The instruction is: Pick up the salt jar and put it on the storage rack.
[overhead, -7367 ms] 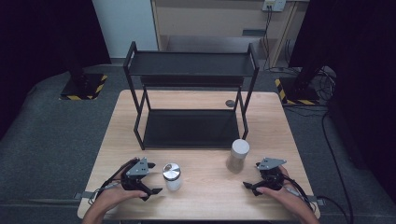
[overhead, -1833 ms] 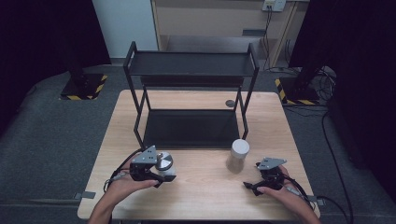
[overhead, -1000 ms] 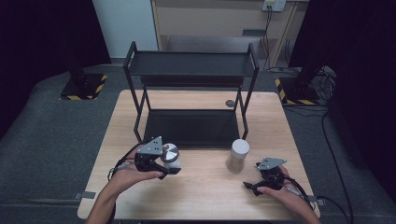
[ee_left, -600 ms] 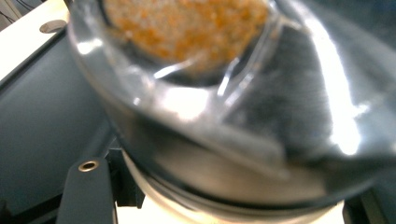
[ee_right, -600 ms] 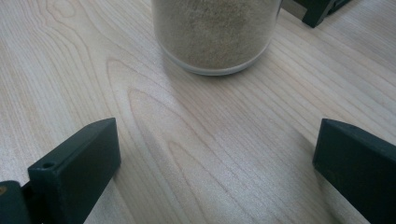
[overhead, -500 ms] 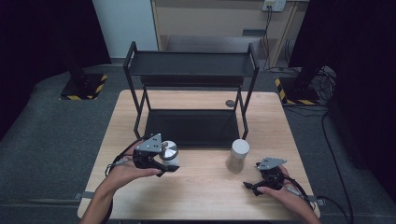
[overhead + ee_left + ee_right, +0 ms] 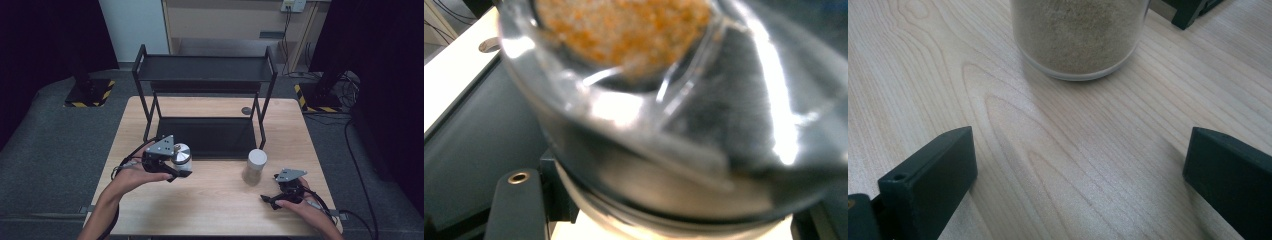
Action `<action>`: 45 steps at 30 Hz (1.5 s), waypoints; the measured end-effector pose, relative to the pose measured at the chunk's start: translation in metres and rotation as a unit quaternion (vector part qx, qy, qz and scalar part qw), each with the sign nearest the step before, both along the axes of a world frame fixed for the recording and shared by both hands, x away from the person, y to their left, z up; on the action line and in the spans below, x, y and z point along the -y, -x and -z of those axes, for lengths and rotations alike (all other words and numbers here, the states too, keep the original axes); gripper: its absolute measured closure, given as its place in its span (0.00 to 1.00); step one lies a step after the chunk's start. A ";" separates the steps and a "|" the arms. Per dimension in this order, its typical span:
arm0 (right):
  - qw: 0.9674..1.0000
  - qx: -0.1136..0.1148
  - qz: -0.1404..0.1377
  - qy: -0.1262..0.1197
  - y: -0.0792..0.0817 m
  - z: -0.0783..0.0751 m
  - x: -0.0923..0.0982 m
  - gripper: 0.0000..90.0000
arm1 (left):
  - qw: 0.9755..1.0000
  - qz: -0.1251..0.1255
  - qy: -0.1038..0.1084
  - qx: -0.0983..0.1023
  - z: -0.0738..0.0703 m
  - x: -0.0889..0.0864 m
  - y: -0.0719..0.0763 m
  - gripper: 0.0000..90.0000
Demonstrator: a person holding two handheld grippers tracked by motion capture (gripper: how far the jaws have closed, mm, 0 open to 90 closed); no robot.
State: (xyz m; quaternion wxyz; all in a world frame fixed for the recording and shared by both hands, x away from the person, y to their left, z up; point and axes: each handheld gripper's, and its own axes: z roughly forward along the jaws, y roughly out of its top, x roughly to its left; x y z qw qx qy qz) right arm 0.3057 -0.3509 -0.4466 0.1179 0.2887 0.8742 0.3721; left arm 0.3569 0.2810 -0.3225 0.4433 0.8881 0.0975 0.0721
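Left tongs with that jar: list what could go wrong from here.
1. The left tongs hold the jar off the table, close to the black rack; it might knock a rack leg.
2. The left gripper view shows the jar tilted, so it could slip.
3. The second jar stands nearby and could get bumped.

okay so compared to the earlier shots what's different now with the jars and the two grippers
The left gripper took hold of the silver-lidded jar that stood on the table near the front edge, then lifted it and carried it toward the black shelf. The white-lidded jar kept its place on the table, and the right gripper stayed resting near the front edge, jaws open.
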 end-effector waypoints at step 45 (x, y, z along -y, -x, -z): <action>1.000 0.000 -0.004 -0.002 -0.001 0.000 0.002 0.02 | 0.999 0.027 -0.024 0.033 -0.113 0.014 -0.061 0.33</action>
